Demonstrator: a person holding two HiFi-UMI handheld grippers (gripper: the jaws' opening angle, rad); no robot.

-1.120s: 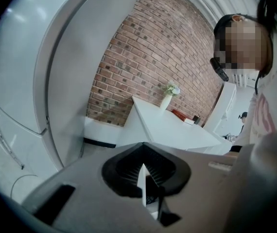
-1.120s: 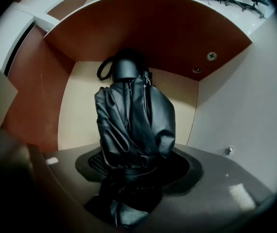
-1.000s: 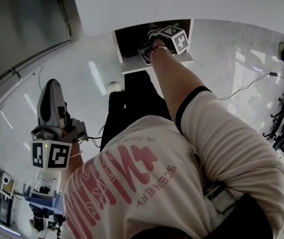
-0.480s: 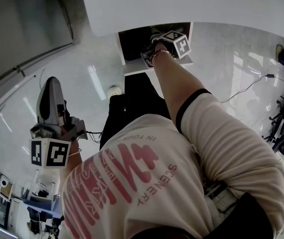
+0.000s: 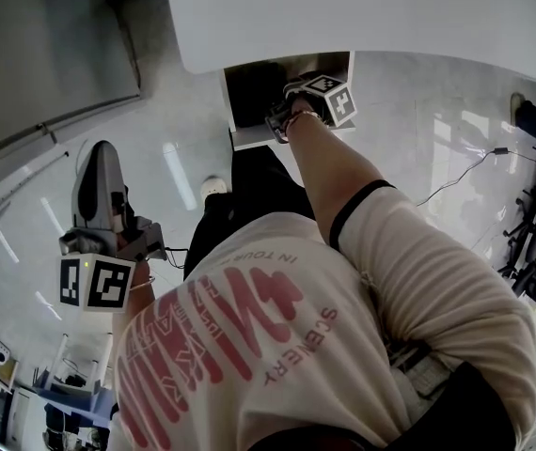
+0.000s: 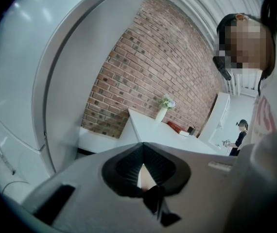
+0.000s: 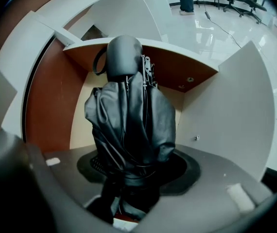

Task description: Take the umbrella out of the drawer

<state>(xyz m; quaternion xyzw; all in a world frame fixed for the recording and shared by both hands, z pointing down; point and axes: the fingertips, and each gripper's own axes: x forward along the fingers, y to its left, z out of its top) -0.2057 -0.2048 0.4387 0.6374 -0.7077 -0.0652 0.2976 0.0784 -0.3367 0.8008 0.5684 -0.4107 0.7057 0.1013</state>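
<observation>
Clamping one umbrella (image 7: 129,115), the right gripper (image 7: 138,166) hangs at one drawer (image 7: 231,115) — left gripper (image 6: 142,152) closed, empty.

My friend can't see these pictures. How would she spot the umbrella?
Find the white desk, then the open drawer under it, brown wood inside. The right tool is clamped on the umbrella: a folded bundle of shiny, crinkly black fabric with a rounded black end, dark and soft against hard panels.
</observation>
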